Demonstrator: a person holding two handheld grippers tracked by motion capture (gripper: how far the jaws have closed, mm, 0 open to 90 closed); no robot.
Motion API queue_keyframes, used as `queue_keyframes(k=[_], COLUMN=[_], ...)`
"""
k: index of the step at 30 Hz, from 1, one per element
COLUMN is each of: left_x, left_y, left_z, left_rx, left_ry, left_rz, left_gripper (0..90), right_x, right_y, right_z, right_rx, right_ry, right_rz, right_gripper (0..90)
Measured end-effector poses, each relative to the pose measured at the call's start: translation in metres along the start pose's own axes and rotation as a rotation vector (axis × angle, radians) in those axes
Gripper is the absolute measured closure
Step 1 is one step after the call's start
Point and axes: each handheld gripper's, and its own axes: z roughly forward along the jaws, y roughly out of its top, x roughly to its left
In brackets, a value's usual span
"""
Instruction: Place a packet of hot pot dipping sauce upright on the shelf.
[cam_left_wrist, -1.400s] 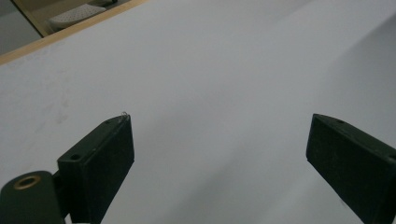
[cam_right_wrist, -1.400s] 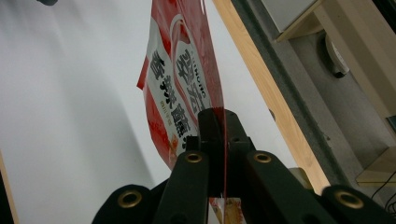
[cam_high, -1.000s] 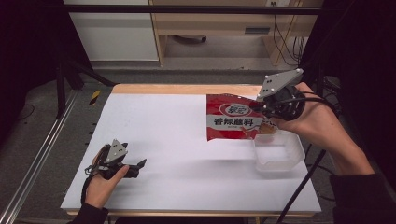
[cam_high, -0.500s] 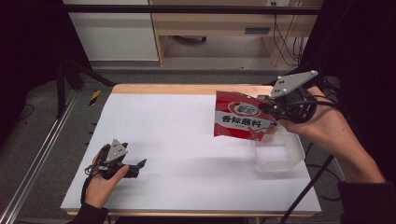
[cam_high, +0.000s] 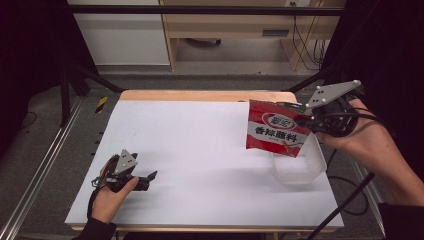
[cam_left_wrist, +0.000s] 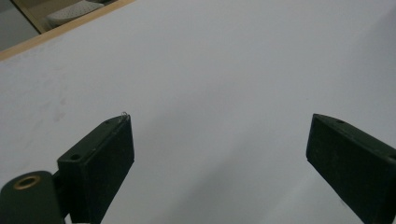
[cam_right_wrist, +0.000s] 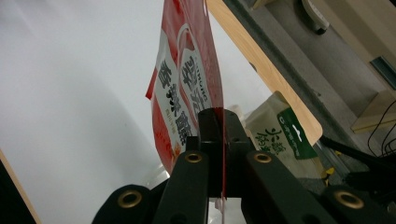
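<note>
The right gripper (cam_high: 303, 114) is clamped on the edge of a red snack bag (cam_high: 274, 129), jaws pinched tight w/ the foil between them. The bag hangs off the table, tilted, to the left of the gripper and partly over the clear plastic tub (cam_high: 299, 169), which sits just below and in front of that hand. So pickup looks done; what's left, as I read it, is lowering the bag into the tub and letting go. In the right gripper view a green-and-white packet (cam_right_wrist: 280, 135) lies beyond the jaws, maybe already in the tub, but the angle is too poor to tell. The left gripper (cam_high: 150, 177) rests on the white table (cam_high: 190, 150), well apart from the bag, jaws spread, nothing between them.
</note>
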Motion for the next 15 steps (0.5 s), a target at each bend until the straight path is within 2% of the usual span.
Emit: queue_keyframes(k=[15], left_x=[0.000], left_y=[0.000], left_z=[0.000], left_rx=[0.002], left_ry=[0.000], left_rz=[0.002], left_gripper=[7.6], right_x=[-0.016], right_y=[-0.020], right_z=[-0.003], right_rx=[0.068], right_ry=[-0.016], right_rz=[0.033], right_gripper=[90.0])
